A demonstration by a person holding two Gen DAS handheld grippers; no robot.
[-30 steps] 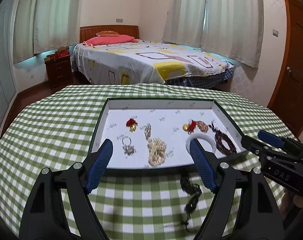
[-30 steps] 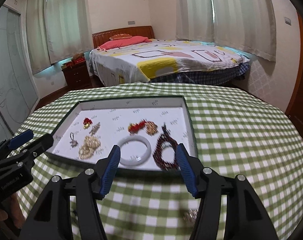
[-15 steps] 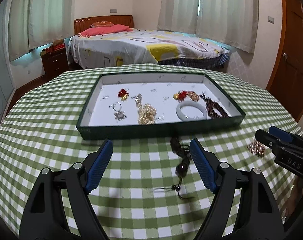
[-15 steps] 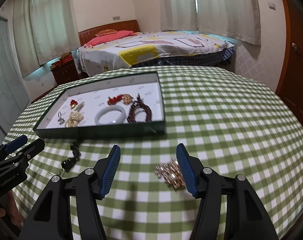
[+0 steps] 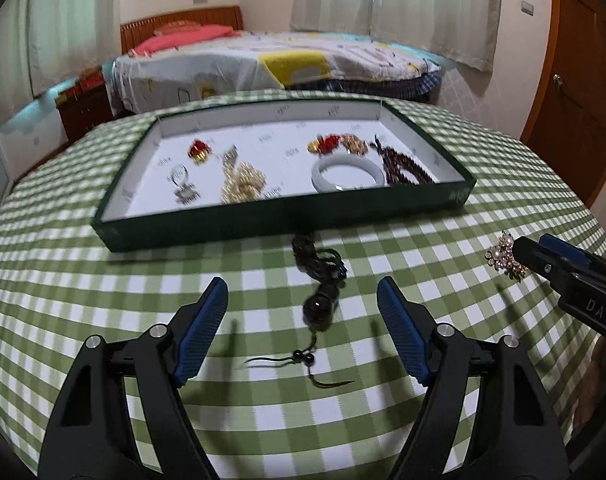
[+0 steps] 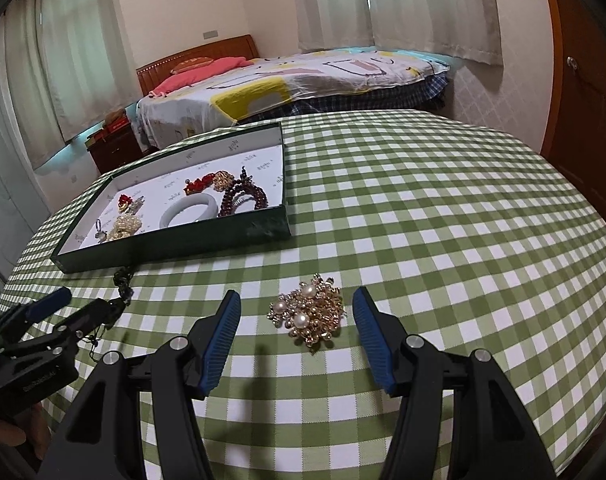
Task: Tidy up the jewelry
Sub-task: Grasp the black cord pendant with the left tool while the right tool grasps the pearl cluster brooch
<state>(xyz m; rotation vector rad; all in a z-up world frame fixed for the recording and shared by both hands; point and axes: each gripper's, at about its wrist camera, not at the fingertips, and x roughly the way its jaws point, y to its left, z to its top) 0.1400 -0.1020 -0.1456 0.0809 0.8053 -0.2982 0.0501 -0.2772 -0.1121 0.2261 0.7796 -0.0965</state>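
A dark beaded bracelet with a cord tail (image 5: 320, 280) lies on the green checked tablecloth just in front of the green tray (image 5: 287, 220). My left gripper (image 5: 303, 304) hangs over it, its jaws closing, the beads between the fingers but untouched. A gold and pearl brooch (image 6: 309, 314) lies on the cloth between the fingers of my right gripper (image 6: 297, 312), which stands open and clear of it. The tray holds a white bangle (image 5: 347, 174), a dark red bead bracelet (image 5: 401, 170), a gold chain (image 5: 241, 186), a ring and red and gold pieces.
The round table's edge (image 6: 575, 432) curves close on the right and front. A bed (image 5: 271, 64) stands behind the table, a wooden door (image 5: 575, 92) at the right. A hand (image 6: 7, 436) holds the left gripper at the lower left of the right wrist view.
Both grippers have drawn back from the tray and sunk toward the cloth. The dark bracelet now sits between the left fingers, the brooch between the right ones. The left jaws have narrowed slightly.
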